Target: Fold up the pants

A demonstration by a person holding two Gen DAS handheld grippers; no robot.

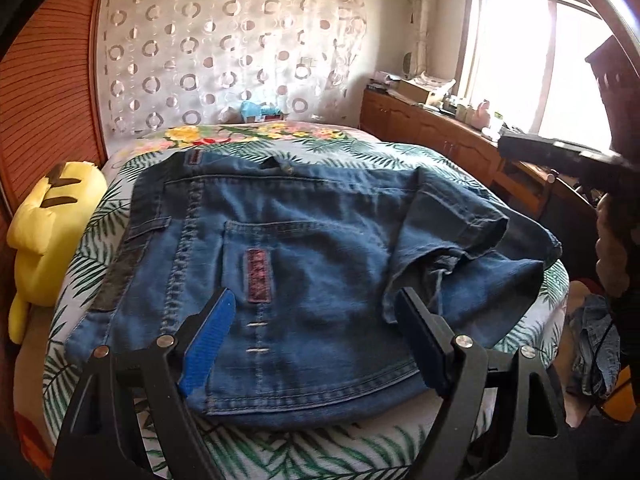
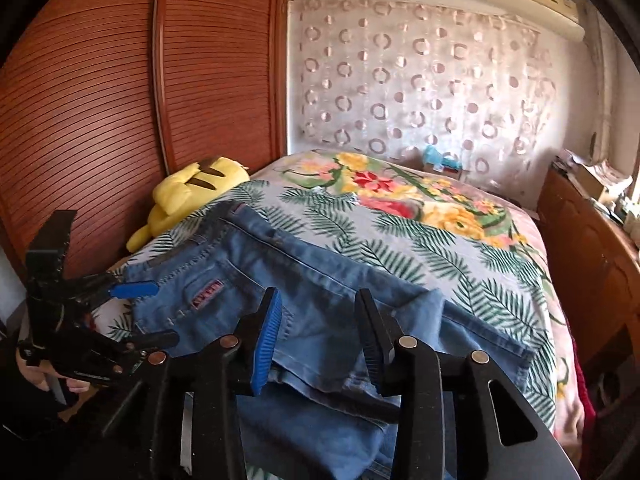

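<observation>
Blue jeans (image 1: 304, 248) lie folded into a rough square on the bed, back pocket up, with the leg ends bunched at the right (image 1: 472, 232). My left gripper (image 1: 316, 300) hovers open above the near edge of the jeans, holding nothing. In the right wrist view the jeans (image 2: 320, 308) lie across the near left part of the bed. My right gripper (image 2: 318, 300) is open over the folded leg end, holding nothing. The left gripper also shows in the right wrist view (image 2: 132, 304), open at the jeans' left edge. The right gripper's body shows in the left wrist view (image 1: 568, 160).
The bed has a palm-leaf and flower sheet (image 2: 460, 248). A yellow plush toy (image 1: 48, 232) lies at the bed's left edge against a wooden wardrobe (image 2: 120, 100). A wooden cabinet (image 1: 440, 132) with clutter runs along the right under a window. More denim (image 1: 596, 348) lies beside the bed.
</observation>
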